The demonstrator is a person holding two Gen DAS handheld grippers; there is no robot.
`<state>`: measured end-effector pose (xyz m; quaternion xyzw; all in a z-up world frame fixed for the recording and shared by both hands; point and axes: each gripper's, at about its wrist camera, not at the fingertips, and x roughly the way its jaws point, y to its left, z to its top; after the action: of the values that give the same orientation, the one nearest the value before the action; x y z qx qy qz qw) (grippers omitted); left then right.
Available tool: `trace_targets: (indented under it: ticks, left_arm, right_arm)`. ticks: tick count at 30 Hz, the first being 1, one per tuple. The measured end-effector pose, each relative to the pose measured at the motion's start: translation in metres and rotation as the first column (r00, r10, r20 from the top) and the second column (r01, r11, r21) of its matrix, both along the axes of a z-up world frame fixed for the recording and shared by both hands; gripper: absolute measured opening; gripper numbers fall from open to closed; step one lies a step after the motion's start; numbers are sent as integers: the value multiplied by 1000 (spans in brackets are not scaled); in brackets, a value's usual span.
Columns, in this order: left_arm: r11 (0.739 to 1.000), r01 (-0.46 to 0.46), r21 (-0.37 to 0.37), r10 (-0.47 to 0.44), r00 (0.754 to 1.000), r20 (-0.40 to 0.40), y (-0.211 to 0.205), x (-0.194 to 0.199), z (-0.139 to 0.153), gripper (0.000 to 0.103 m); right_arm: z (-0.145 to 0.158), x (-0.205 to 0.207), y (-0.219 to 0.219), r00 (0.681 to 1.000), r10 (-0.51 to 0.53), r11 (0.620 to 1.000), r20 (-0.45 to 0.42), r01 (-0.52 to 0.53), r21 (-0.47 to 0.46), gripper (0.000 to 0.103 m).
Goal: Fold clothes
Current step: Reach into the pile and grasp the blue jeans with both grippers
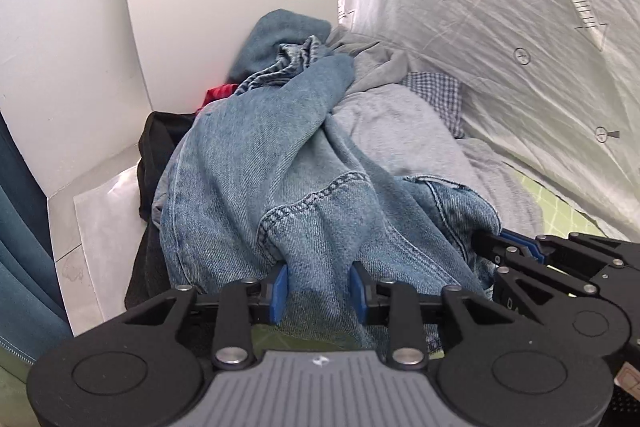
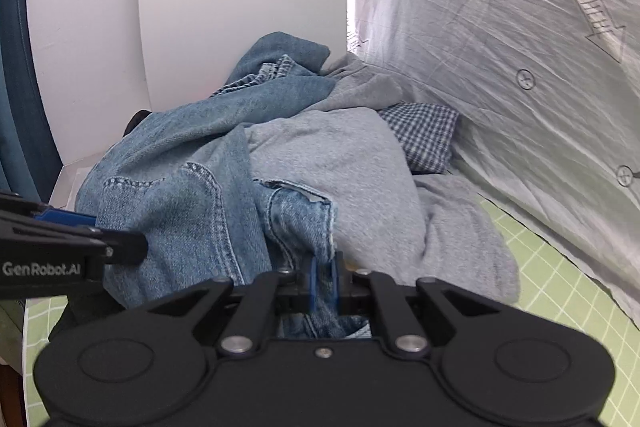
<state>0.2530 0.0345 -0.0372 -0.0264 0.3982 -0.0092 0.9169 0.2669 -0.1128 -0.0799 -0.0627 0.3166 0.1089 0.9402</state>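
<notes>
Jeans (image 1: 256, 163) gripped at both ends, heap half buried.
Left gripper (image 1: 318, 293) and right gripper (image 2: 325, 285) both clench stitched denim; a grey sweatshirt (image 2: 340, 163) hides most of the checked cloth (image 2: 424, 137).

The left gripper (image 1: 318, 293) pinches a fold of the jeans (image 1: 260, 167); the right gripper (image 1: 486, 241) grips their edge beside a grey garment (image 1: 400, 123).
</notes>
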Motion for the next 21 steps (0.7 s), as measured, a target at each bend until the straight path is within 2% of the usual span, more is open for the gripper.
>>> trace_targets:
  ticks: [1, 3, 5, 6, 7, 10, 13, 15, 17, 19, 21]
  left_arm:
    - [999, 26, -26, -26, 1000, -3, -8, -7, 3, 0]
    - [990, 109, -94, -111, 994, -23, -28, -23, 5, 0]
    - [964, 205, -167, -216, 975, -46, -52, -39, 2, 0]
    - [968, 210, -136, -218, 975, -47, -62, -44, -2, 0]
    - [972, 205, -114, -212, 976, -54, -67, -46, -7, 0]
    - [985, 118, -123, -131, 986, -101, -51, -37, -16, 1]
    - [994, -29, -101, 20, 996, -87, -12, -20, -16, 5]
    - [990, -114, -81, 109, 992, -67, 14, -6, -18, 24]
    - [988, -152, -40, 151, 988, -41, 32, 13, -17, 32]
    - [988, -153, 27, 153, 988, -26, 40, 32, -16, 40]
    - [985, -153, 77, 154, 988, -12, 45, 50, -15, 59]
  right_arm:
    - [0, -7, -11, 999, -33, 999, -2, 33, -1, 7]
    - [-3, -20, -34, 995, -95, 995, -19, 95, 10, 7]
    - [-6, -31, -52, 991, -127, 991, -52, 129, 37, 7]
    - [-9, -36, -60, 988, -134, 989, -74, 138, 51, 7]
    - [-11, -39, -63, 987, -136, 987, -87, 142, 75, 7]
    - [-15, -46, -58, 984, -135, 984, -116, 147, 101, 8]
    - [-17, -44, -52, 982, -137, 983, -131, 151, 101, 8]
    - [-20, -40, -52, 979, -141, 982, -144, 156, 102, 8]
    - [-23, -37, -54, 977, -146, 981, -155, 163, 106, 8]
    - [-24, -34, -55, 973, -158, 977, -167, 178, 113, 9]
    - [-23, -29, -55, 968, -170, 975, -184, 192, 110, 9]
